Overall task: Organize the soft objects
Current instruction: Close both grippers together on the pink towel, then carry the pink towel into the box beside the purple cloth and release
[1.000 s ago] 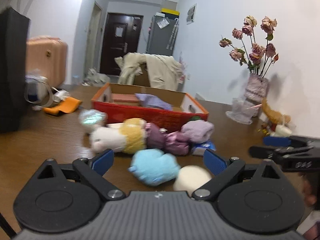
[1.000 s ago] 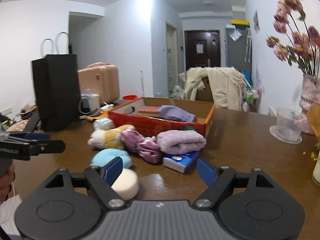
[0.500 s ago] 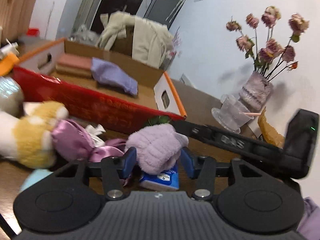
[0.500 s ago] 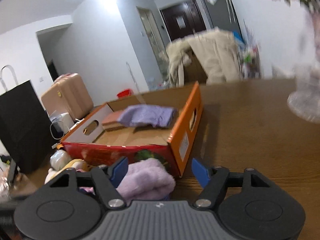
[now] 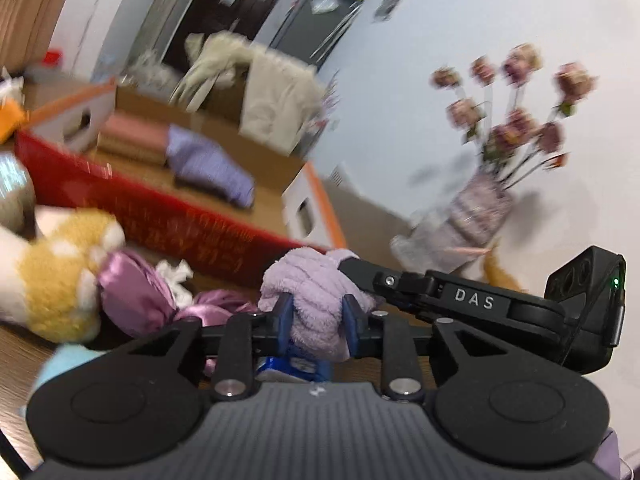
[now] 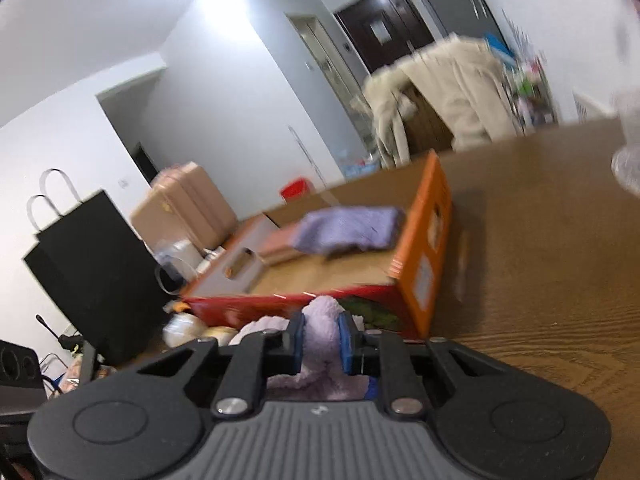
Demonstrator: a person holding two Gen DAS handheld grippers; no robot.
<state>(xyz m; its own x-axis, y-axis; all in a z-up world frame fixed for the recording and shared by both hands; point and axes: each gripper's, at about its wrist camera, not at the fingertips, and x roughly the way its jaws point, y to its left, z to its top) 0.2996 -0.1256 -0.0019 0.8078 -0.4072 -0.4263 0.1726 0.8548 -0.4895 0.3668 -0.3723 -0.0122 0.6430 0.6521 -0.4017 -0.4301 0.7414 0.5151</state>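
A rolled lilac towel (image 5: pixel 316 296) lies in front of the red and orange cardboard box (image 5: pixel 168 216). My left gripper (image 5: pixel 318 316) is shut on one end of it. My right gripper (image 6: pixel 322 340) is shut on the other end (image 6: pixel 320 320), and its arm (image 5: pixel 460 300) reaches in from the right in the left wrist view. Inside the box lie a purple folded cloth (image 5: pixel 208 168) and a pink one (image 5: pixel 132 136). A yellow and white plush (image 5: pixel 52 272) and purple satin cloth (image 5: pixel 136 292) lie to the left.
A blue tissue pack (image 5: pixel 296 364) sits under the towel. A vase of dried roses (image 5: pixel 480 208) stands at the right by the wall. A black paper bag (image 6: pixel 92 272) and a pink suitcase (image 6: pixel 184 208) stand at the left. The box corner (image 6: pixel 428 264) is close ahead.
Both grippers have closed tighter on the lilac towel, squeezing it between the pads. The views have tilted and moved slightly closer to the box.
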